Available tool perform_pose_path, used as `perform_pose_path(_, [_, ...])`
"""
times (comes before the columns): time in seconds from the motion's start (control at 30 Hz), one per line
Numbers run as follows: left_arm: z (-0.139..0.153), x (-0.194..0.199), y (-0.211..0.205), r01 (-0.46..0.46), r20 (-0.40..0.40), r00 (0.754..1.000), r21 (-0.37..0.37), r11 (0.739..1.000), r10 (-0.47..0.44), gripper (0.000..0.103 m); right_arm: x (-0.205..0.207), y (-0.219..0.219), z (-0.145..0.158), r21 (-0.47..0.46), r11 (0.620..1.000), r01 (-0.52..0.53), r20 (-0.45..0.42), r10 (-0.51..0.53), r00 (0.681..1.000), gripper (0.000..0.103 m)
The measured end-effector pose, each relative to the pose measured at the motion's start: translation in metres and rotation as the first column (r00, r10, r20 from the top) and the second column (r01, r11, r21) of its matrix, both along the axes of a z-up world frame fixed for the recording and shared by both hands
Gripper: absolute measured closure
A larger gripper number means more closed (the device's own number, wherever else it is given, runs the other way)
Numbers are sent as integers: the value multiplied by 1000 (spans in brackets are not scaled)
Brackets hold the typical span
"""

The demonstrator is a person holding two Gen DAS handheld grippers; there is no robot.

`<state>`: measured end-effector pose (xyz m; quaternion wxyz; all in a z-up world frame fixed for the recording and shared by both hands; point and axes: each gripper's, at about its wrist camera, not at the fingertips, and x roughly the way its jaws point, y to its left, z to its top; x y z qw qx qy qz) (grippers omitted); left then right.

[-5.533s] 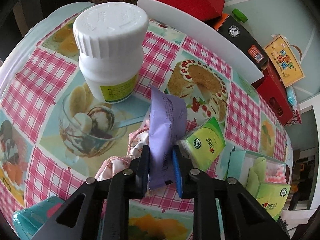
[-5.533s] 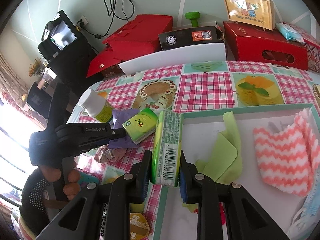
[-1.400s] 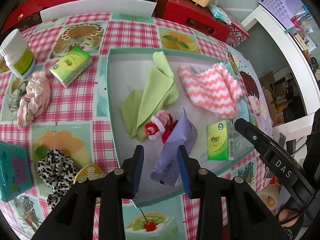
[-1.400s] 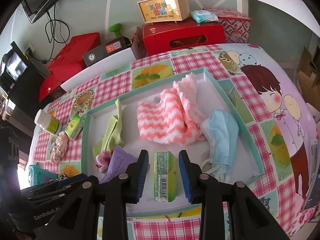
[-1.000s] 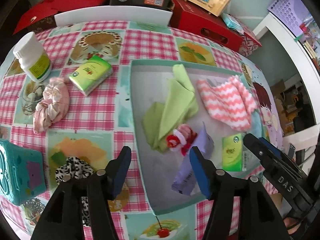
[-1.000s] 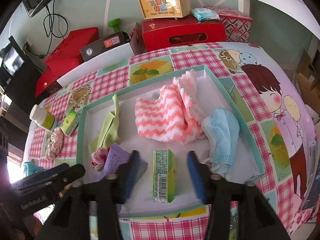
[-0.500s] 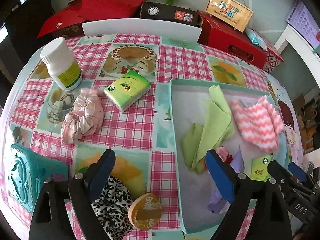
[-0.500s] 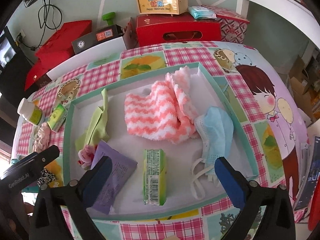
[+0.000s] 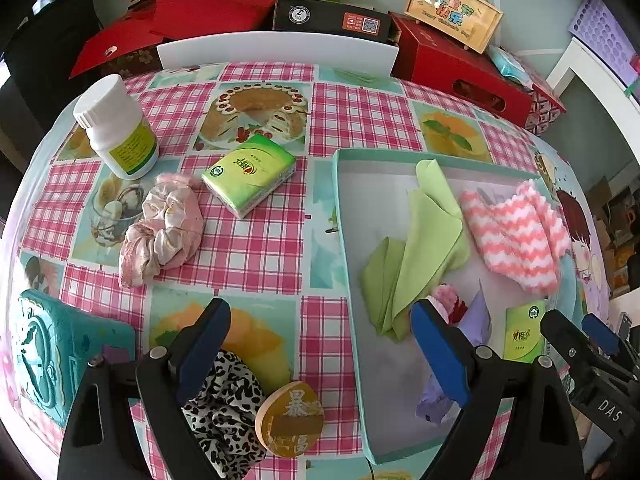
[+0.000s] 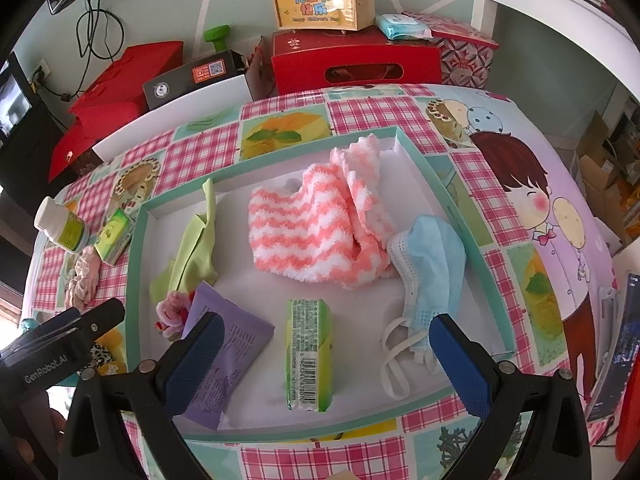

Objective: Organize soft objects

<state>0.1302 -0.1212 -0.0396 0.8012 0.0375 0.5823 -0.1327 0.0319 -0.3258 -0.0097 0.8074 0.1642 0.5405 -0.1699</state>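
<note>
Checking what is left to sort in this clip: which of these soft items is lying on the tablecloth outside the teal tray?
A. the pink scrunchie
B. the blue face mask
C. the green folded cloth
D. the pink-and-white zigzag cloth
A: the pink scrunchie lies on the checked tablecloth by the white bottle, while the face mask, zigzag cloth and green cloth all lie inside the teal tray.

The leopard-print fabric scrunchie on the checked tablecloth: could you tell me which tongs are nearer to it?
Left. The left tongs hang over the leopard-print fabric scrunchie; the right tongs hang over the tray.
</note>
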Motion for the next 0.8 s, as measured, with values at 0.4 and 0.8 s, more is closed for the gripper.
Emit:
perform_pose_path(0.4, [7,5,12,-36,17,999,-1,999,36,11,2,5,6,-15,1000,-2,17,2,1000,0])
perform_pose_path(0.8, [33,20,55,-136,87,987,26,990,133,11,10,22,15,-19,1000,-21,49,22,999,0])
